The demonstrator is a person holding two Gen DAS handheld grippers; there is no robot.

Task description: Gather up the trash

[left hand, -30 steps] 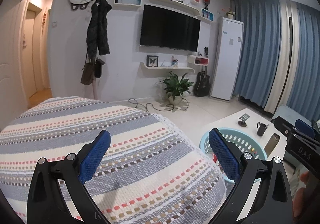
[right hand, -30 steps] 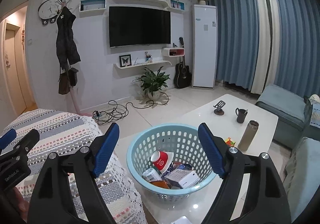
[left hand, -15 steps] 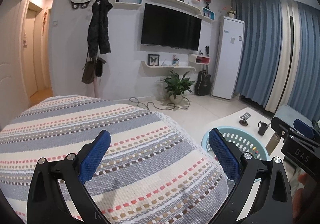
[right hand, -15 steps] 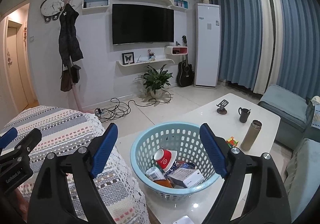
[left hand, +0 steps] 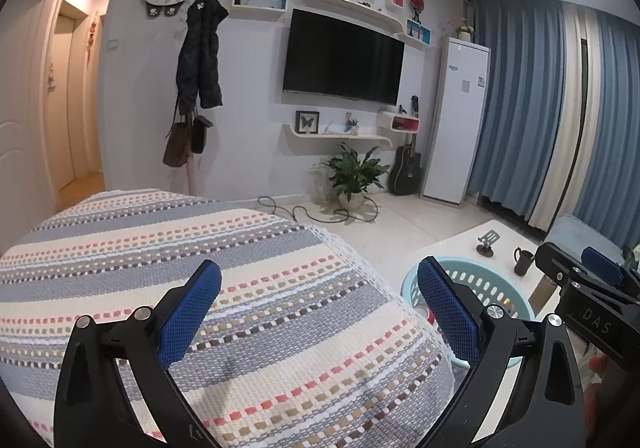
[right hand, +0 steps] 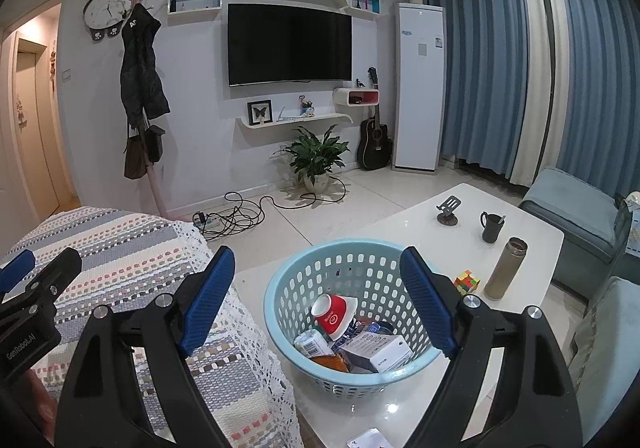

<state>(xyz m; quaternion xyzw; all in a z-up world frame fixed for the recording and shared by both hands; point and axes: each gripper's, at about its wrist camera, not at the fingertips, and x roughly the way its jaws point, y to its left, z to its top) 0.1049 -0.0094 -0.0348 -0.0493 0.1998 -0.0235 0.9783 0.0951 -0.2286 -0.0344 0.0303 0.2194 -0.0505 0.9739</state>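
In the left wrist view, the left gripper (left hand: pixel 318 288) was spread wide and held nothing. It hung above the striped cover (left hand: pixel 200 268), and no trash could be seen on that cover. At the right, behind the right finger, part of the light blue basket (left hand: pixel 480 282) showed on the white table (left hand: pixel 460 244). The right gripper (left hand: pixel 584 280) entered from the right edge; from here its jaws could not be judged.

In the right wrist view, the right gripper (right hand: pixel 312 280) was also spread wide and empty, above the basket (right hand: pixel 288 296). The basket stood on the table (right hand: pixel 420 224), near the edge beside the cover (right hand: pixel 120 244). It already held a red cup (right hand: pixel 334 312) lying on its side, a white box (right hand: pixel 380 348), a small bottle (right hand: pixel 314 342) and some wrappers. On the table, apart from the basket, stood a cube (right hand: pixel 467 281), a flask (right hand: pixel 506 268), a mug (right hand: pixel 492 226) and a phone stand (right hand: pixel 448 210); these did not look like trash. A white card (right hand: pixel 370 440) lay at the near edge of the table, and it was too cut off to identify.

I judge most of the collecting was done. To do the step well, both grippers should search the table and cover slowly, keep the jaws wide until a piece is between the pads, and leave the flask and mug untouched.
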